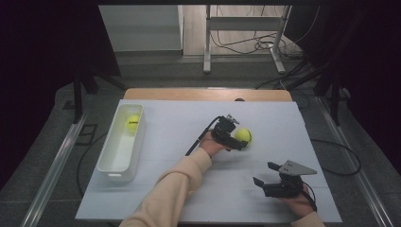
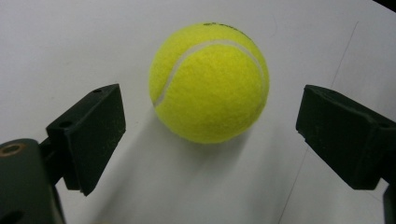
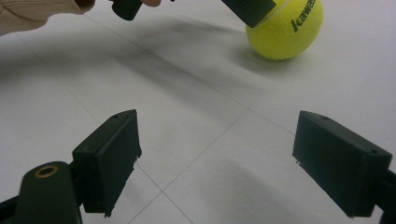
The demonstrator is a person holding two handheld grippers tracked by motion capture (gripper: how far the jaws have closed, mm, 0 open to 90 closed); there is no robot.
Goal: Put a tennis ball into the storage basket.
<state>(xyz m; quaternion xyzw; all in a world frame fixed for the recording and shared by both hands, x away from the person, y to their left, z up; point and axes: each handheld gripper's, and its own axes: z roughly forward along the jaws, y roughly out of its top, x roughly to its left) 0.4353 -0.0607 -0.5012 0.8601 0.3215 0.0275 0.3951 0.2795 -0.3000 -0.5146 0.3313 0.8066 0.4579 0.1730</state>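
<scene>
A yellow tennis ball (image 1: 243,135) (image 2: 209,81) (image 3: 286,32) rests on the white table near its middle. My left gripper (image 1: 238,142) (image 2: 210,135) is open right behind the ball, its jaws spread wider than the ball and clear of it on both sides. A second yellow tennis ball (image 1: 133,123) lies in the white bin (image 1: 108,166) at the table's left. My right gripper (image 1: 264,174) (image 3: 217,158) hovers low over the table's front right, open, with nothing between its jaws.
The white bin stands lengthwise along the left edge of the table. A wooden strip (image 1: 208,94) runs along the far edge. A metal frame leg and loose cables (image 1: 246,45) lie on the floor beyond.
</scene>
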